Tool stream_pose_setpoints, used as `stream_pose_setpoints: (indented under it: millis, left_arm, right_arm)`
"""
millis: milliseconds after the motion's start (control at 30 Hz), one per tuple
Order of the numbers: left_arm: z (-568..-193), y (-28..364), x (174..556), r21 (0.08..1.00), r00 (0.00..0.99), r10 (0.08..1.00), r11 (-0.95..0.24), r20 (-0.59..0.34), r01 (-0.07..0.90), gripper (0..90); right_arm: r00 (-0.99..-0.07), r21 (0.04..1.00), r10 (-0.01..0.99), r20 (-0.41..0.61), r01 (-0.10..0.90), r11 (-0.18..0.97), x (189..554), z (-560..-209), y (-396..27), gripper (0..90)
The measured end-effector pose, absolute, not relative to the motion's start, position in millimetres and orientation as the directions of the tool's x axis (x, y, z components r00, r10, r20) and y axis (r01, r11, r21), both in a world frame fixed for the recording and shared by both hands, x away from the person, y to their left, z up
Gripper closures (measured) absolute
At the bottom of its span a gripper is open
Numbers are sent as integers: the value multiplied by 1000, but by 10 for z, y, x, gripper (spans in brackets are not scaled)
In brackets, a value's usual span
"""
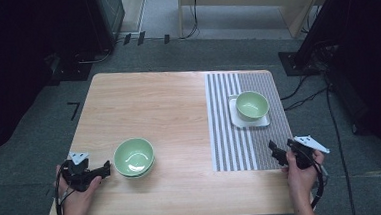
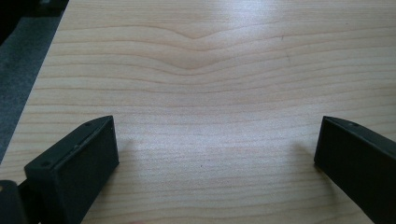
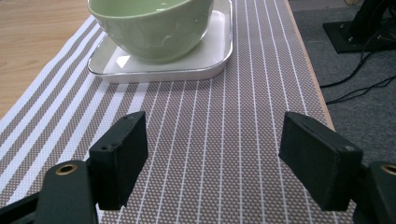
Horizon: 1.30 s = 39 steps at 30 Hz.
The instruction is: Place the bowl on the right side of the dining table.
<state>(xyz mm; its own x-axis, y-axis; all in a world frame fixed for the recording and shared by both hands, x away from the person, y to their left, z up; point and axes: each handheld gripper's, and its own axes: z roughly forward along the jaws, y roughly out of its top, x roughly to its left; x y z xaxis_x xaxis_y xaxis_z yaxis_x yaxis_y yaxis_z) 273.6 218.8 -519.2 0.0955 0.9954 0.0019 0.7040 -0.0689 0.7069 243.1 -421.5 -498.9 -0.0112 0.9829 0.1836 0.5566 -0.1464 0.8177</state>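
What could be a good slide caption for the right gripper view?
Open right tool above the striped placemat, facing a green bowl on a white square plate.

A light wooden table stands on grey carpet. Beyond the table, pale wooden furniture; black cables trail at its right.

A green bowl sits near the tabletop's front left corner, beside the left claw. Another bowl rests on a white plate on the striped mat along the right edge; the right claw hovers at the front right corner.
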Motion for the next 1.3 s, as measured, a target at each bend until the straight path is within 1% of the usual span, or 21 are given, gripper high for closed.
stream_pose_setpoints:
  millis: [433,1300]
  left_arm:
    - [-5193,2187,2737,708,94,996,-67,1,703,0]
    - [-5193,2187,2737,708,94,996,-67,1,703,0]
  right_arm:
    - [4,802,983,186,577,-154,2291,-5094,-4296,241]
    - [17,787,987,160,601,-138,2005,-5186,-4432,239]
